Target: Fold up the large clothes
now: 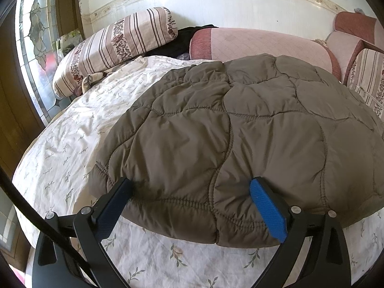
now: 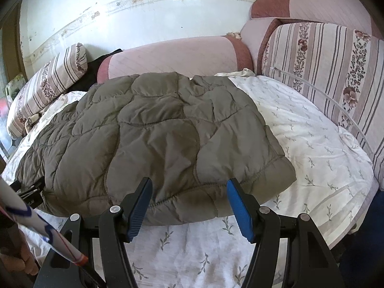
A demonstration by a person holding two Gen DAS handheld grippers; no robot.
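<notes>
Olive quilted jacket (image 1: 240,124) between apparently spread jaws.

One jacket, two grippers

One olive quilted puffer jacket (image 1: 240,132), two blue-padded black grippers (image 1: 192,187) (image 2: 189,187), two striped floral pillows (image 2: 48,81) (image 2: 331,72).

Home bedroom, probably, floral-sheeted bed (image 2: 312,144), striped pillow (image 1: 115,48), pink cushions (image 1: 259,45), stained-glass door (image 1: 36,36)
</notes>
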